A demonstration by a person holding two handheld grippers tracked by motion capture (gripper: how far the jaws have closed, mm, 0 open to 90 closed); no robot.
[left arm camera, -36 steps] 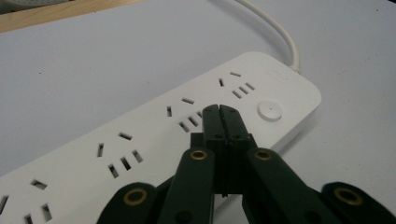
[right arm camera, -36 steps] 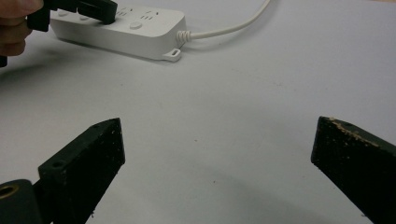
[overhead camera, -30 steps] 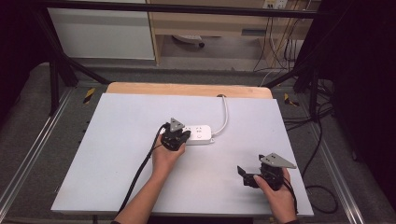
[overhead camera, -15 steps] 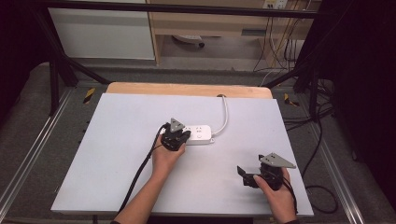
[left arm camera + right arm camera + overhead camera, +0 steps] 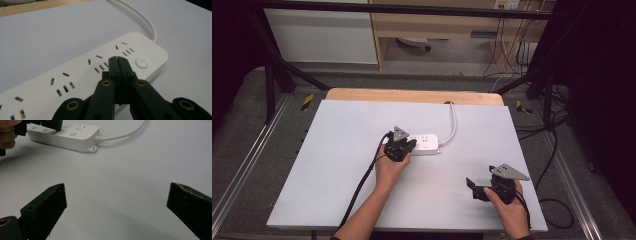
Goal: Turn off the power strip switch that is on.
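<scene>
Power strip [image 5: 424, 144] lies flat near the middle of the white tabletop [image 5: 337, 150], its cord [image 5: 454, 125] running off toward the far edge. The left hand-held gripper [image 5: 117, 59] has its jaws pressed together with nothing between them, tips resting on or just above the strip's top face, beside the round button [image 5: 141, 62]; whether they touch I cannot tell. Closed jaws make a single narrow point, which suits prodding a switch, so the button looks like the aim. The right hand-held gripper [image 5: 472, 185] sits well apart at the near right, jaws spread wide over bare tabletop, likely parked out of the way.
</scene>
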